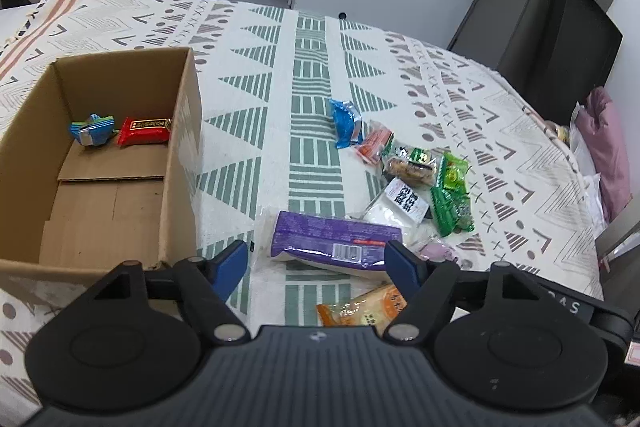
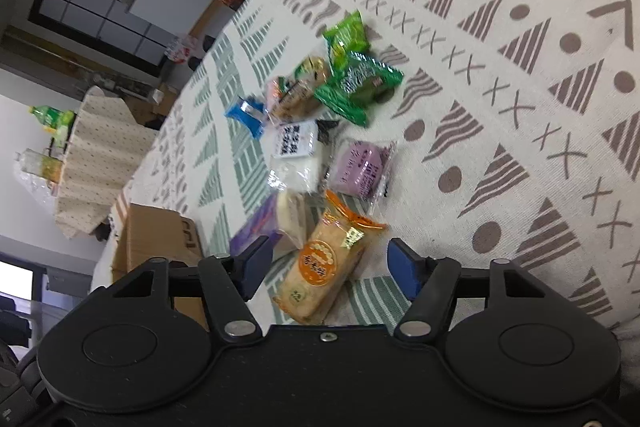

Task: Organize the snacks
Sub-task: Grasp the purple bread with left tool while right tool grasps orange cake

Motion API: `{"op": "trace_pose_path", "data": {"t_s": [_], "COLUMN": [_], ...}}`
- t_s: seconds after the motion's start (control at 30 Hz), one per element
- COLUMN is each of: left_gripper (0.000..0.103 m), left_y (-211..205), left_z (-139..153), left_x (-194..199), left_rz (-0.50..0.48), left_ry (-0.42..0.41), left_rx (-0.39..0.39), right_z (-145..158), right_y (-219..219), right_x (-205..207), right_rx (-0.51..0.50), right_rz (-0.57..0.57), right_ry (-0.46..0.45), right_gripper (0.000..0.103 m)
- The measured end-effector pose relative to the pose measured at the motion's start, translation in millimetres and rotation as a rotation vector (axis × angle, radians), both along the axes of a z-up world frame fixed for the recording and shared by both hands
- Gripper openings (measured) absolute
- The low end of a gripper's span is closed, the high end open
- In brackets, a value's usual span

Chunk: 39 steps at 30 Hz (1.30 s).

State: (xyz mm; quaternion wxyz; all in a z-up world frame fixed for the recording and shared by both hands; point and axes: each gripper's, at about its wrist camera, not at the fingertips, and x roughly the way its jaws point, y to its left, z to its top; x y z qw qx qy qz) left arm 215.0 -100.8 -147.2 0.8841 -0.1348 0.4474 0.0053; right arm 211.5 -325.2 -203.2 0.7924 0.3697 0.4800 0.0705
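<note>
Orange cracker pack (image 2: 324, 263) nearest, flat on patterned cloth, between spread fingers of right gripper (image 2: 326, 265), not clamped. Probably light, crinkly film, brittle inside: pinch across short width, gently. Left gripper (image 1: 316, 261) also apart, over purple pack (image 1: 334, 239). Box (image 1: 182, 155) left.

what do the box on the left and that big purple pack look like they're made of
The box looks like plain brown corrugated cardboard, matte, with folded bottom flaps and a scuffed, whitish outer wall. The purple pack looks like thin glossy plastic film: light glints off it, it wrinkles at the ends, and a printed barcode label shows. What is inside cannot be told.
</note>
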Motion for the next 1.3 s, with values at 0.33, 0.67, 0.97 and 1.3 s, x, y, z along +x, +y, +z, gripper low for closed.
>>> {"op": "trace_pose_path", "data": {"t_s": [0.33,0.67,0.97,1.3], "left_gripper": [0.071,0.071,0.075,0.076], "left_y": [-5.4,-12.0,-25.3,-51.1], "left_z": [-8.6,-0.5,-7.3,-33.6], "left_x": [17.7,24.0,37.4,46.1], "left_rz": [-0.093,-0.143,-0.231,-0.383], "left_ry": [-0.006,-0.033,-0.006,0.053], "left_rx": [0.057,0.044,0.096,0.199], "right_z": [-17.9,-21.8,-13.3,-12.8], "right_y": [15.8,24.5,4.4,-18.5], "right_x": [17.7,28.4,16.4,4.9], "right_rx": [-0.012,-0.059,-0.138,-0.197], "right_rz": [0.007,0.023,-0.044,-0.17], "right_ry": [0.061,0.057,0.035,0.044], "right_gripper": [0.059,0.035,0.031,0.032]}}
